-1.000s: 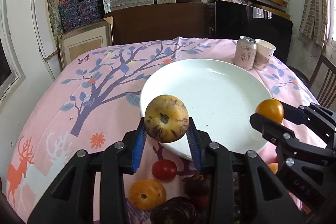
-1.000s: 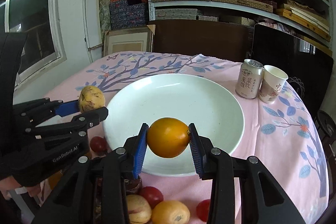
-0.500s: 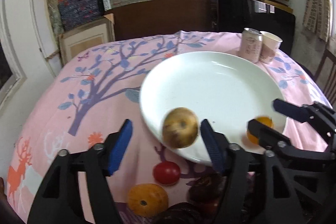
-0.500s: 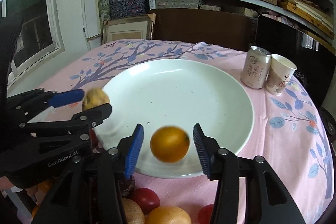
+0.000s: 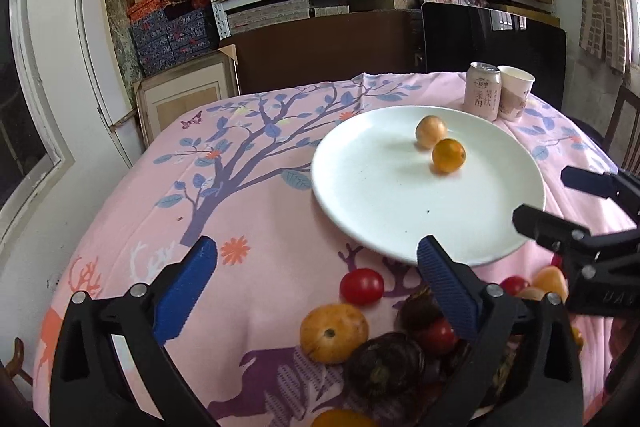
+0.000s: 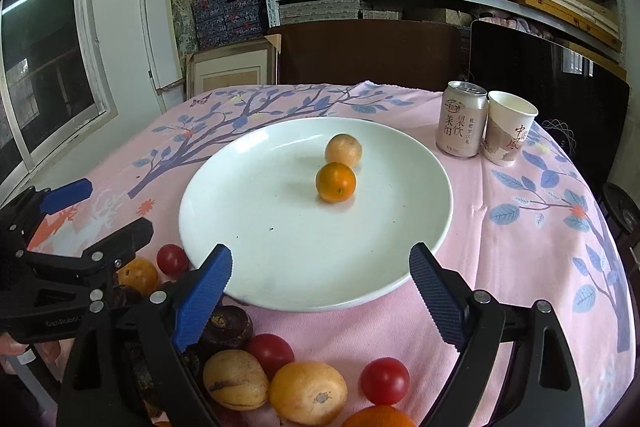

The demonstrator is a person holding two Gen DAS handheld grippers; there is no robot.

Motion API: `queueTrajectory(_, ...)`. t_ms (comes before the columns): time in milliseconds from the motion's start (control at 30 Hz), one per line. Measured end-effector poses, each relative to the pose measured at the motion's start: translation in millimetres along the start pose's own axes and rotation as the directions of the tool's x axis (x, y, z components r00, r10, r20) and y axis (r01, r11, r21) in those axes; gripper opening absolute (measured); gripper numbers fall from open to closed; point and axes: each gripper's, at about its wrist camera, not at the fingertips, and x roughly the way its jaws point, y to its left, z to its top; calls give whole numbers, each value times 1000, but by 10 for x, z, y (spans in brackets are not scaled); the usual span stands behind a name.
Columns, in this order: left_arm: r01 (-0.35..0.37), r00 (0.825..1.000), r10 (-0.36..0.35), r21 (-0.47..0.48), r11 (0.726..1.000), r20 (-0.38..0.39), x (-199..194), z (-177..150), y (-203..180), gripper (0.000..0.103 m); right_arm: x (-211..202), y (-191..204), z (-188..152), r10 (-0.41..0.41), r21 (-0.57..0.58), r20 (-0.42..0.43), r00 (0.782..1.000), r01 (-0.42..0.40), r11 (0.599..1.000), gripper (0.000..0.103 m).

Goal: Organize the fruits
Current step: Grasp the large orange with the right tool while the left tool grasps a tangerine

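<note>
A white plate rests on the pink tablecloth. On its far half a pale yellow fruit sits beside an orange fruit. My left gripper hangs over the plate's near-left edge, jaws opening wide, nothing between them. My right gripper stands at the plate's near rim, jaws also opening and empty. Below the grippers lies a pile of loose fruit: red tomatoes, yellow-orange fruits and dark purple ones.
A drink can and a paper cup stand just past the plate's far right. Behind the table are a dark chair back, a black screen and shelves of boxes. A window is on the left wall.
Both grippers opened and let go of their fruits. The yellow and orange fruits dropped and rolled to the plate's far half. Both grippers drew back from the plate.
</note>
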Motion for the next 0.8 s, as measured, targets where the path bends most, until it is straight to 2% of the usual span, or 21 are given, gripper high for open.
queueTrajectory(67,19,1000,-19,-6,1000,11,-154,-120,75,98,-128,-47,-42,1,20,16,1000,-1,1000,98)
queueTrajectory(167,94,996,-93,-49,994,14,-354,-334,199,98,-307,-163,-128,16,52,21,1000,-17,999,99)
queueTrajectory(233,171,985,-172,-73,983,-10,-449,-495,261,99,-423,-254,-203,19,66,24,1000,-21,998,99)
queueTrajectory(333,249,967,-253,-89,964,-33,-541,-717,284,99,-560,-378,-333,32,47,15,999,-33,998,99)
queueTrajectory(433,282,956,-287,-67,957,-65,-570,-847,221,99,-609,-495,-460,20,2,-11,1000,-20,1000,99)
queueTrajectory(533,299,952,-303,-81,951,-41,-623,-901,196,99,-537,-543,-562,-25,-49,-78,997,21,999,99)
queueTrajectory(633,349,935,-353,-84,933,-42,-655,-939,176,99,-540,-547,-682,-59,-97,-106,993,48,994,99)
queueTrajectory(667,367,927,-372,-83,926,-43,-660,-943,174,99,-554,-546,-718,-53,-111,-104,993,41,993,99)
queueTrajectory(800,390,916,-396,-100,915,-58,-625,-946,170,99,-500,-503,-799,25,-111,-147,989,-41,993,99)
